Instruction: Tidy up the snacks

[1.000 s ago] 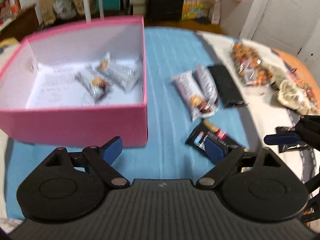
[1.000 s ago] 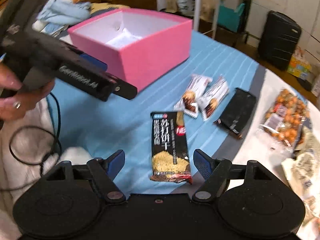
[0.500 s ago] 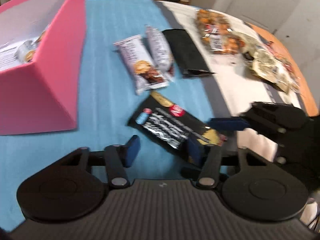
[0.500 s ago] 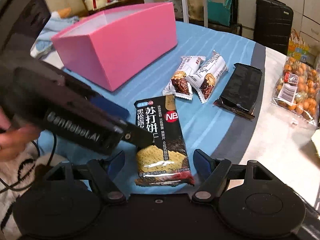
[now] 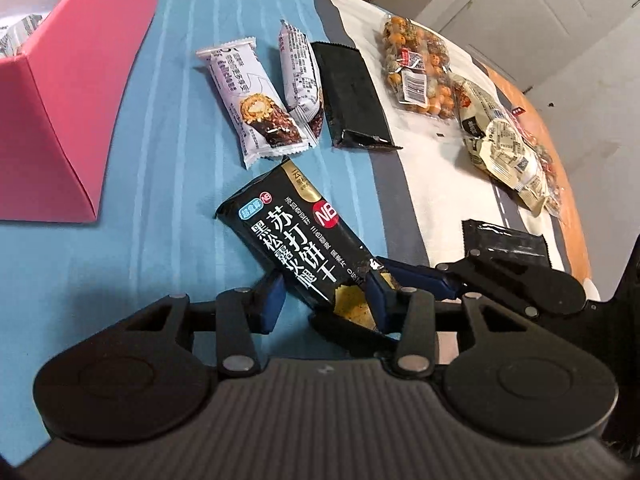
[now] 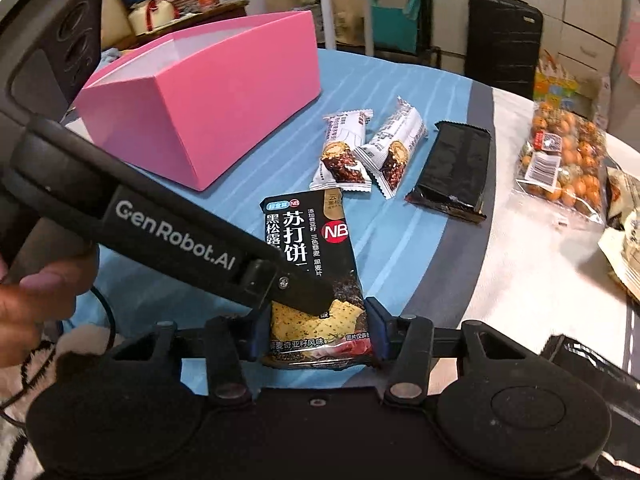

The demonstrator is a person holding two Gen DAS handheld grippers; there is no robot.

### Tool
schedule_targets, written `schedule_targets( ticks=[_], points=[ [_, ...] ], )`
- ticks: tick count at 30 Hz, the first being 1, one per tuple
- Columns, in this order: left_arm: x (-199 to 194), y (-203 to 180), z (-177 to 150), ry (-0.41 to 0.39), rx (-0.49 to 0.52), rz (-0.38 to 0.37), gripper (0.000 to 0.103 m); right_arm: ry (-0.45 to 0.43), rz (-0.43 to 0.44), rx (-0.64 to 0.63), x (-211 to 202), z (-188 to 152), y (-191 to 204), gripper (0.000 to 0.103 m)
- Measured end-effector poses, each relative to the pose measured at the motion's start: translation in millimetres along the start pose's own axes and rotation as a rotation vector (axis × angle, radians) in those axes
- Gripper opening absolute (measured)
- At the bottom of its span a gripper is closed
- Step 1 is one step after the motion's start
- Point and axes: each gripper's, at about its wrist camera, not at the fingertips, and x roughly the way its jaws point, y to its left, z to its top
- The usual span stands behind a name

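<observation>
**Helper:** Left camera first. How far along are you?

**Me:** Just started. The pink cardboard box (image 5: 52,92) at the table's (image 5: 576,240) left edge holds at least one white wrapper (image 5: 20,34). Outside it I count two white-wrapped chocolate bars (image 5: 256,104), two plain black packets (image 5: 352,92) and two clear snack bags (image 5: 416,68). My left tongs (image 5: 324,298) have just been closing. They pinch the black cracker packet with white writing (image 5: 292,240), near the near edge.

**Helper:** And the right camera?

**Me:** My right tongs (image 6: 316,330) have just been closing too. They squeeze that packet's bottom end. Here I count two white bars, one black packet and one full bag.
</observation>
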Motion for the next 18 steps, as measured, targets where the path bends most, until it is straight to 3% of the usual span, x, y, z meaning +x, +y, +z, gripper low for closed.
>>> schedule_targets(
  ticks=[5,9,12,18],
  points=[
    [-8.8,-3.1,-0.2,0.041,0.011,-0.022,0.042,0.060,0.015,0.107,-12.1,6.7,1.4,0.054],
    [-20.7,-13.1,-5.1,0.071,0.054,0.007,0.042,0.104,0.043,0.144,-23.0,11.9,7.7,0.054],
    [-33.9,-21.3,-10.9,0.069,0.085,0.036,0.044,0.123,0.058,0.152,-30.9,16.2,14.9,0.054],
    [-66.1,-24.5,-10.2,0.075,0.097,0.025,0.045,0.097,0.065,0.108,-55.2,24.4,31.2,0.054]
  ],
)
